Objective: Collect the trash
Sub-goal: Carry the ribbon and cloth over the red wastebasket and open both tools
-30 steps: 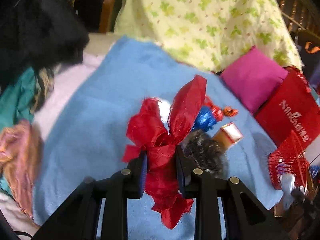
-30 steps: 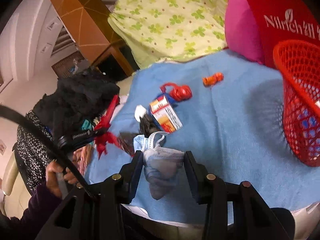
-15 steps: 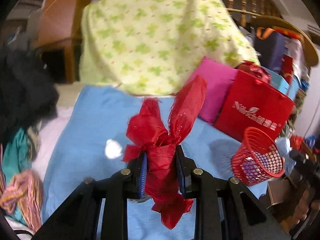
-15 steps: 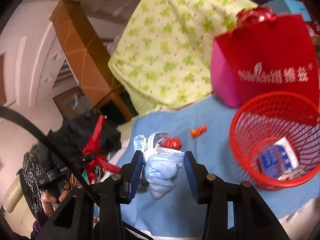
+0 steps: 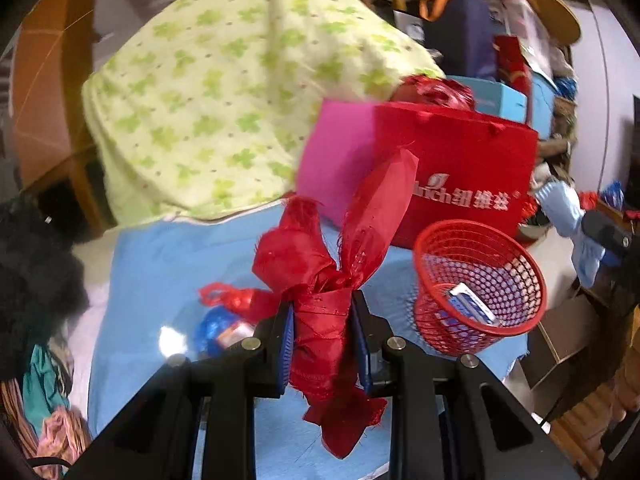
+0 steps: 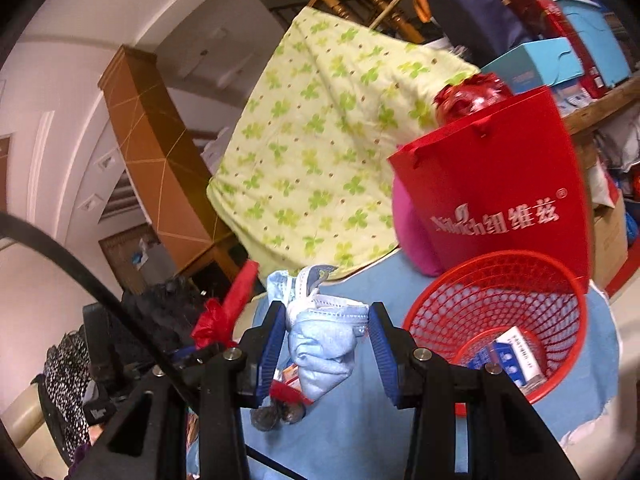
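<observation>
Hovering beside the red basket (image 5: 480, 280), the left tool (image 5: 323, 334) clamps a red ribbon bow (image 5: 332, 264); the right tool (image 6: 327, 344) pinches a blue face mask (image 6: 324, 340). One box (image 6: 516, 356) lies inside the basket; scraps (image 5: 228, 312) left of it remain.

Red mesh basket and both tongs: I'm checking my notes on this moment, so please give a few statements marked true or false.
1. The left tongs grip a red ribbon bow. True.
2. The right tongs are empty. False: they hold a crumpled blue face mask.
3. The red mesh basket is empty. False: a small blue and white box lies inside.
4. A red paper bag stands behind the basket. True.
5. The basket sits on a blue cloth. True.
</observation>
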Demonstrator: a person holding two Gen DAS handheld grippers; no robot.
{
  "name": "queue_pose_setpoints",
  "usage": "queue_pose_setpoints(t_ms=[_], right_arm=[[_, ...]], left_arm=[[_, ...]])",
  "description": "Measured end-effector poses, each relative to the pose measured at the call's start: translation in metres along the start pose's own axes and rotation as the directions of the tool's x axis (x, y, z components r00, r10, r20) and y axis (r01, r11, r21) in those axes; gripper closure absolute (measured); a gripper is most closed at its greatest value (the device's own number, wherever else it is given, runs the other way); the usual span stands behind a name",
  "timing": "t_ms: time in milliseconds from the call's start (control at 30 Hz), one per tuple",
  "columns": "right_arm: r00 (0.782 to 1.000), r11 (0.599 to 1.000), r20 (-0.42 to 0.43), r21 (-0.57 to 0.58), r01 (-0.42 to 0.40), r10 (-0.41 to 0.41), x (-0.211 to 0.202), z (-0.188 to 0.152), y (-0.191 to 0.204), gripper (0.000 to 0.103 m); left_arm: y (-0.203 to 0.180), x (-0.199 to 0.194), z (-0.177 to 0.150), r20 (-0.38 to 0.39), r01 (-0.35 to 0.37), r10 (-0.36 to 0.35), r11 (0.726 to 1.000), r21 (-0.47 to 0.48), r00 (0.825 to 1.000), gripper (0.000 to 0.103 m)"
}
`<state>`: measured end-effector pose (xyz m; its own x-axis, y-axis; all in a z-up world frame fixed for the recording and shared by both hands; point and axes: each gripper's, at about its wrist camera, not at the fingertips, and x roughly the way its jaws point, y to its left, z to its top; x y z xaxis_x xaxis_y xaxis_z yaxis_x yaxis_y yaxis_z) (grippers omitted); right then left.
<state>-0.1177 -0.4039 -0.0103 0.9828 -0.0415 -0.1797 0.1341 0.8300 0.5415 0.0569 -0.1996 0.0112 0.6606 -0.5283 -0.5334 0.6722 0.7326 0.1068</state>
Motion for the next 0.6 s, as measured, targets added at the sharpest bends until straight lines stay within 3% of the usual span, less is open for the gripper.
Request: queue_pose_setpoints(t_ms=[400, 600], right_arm=[[0.994, 0.996, 0.066, 0.042, 0.082, -0.084, -0.032, 0.012, -0.042, 0.058], [0.990, 0.990, 0.073, 0.083, 0.116, -0.122, -0.036, 0.015, -0.067, 0.057]], left_arm=[[-0.068, 0.019, 0.019, -0.012, 0.048, -0.047, 0.993, 0.108, 0.999, 0.075], [-0.082, 0.034, 0.031, -0.015, 0.132, -0.131, 0.987, 0.094, 0.991, 0.075]])
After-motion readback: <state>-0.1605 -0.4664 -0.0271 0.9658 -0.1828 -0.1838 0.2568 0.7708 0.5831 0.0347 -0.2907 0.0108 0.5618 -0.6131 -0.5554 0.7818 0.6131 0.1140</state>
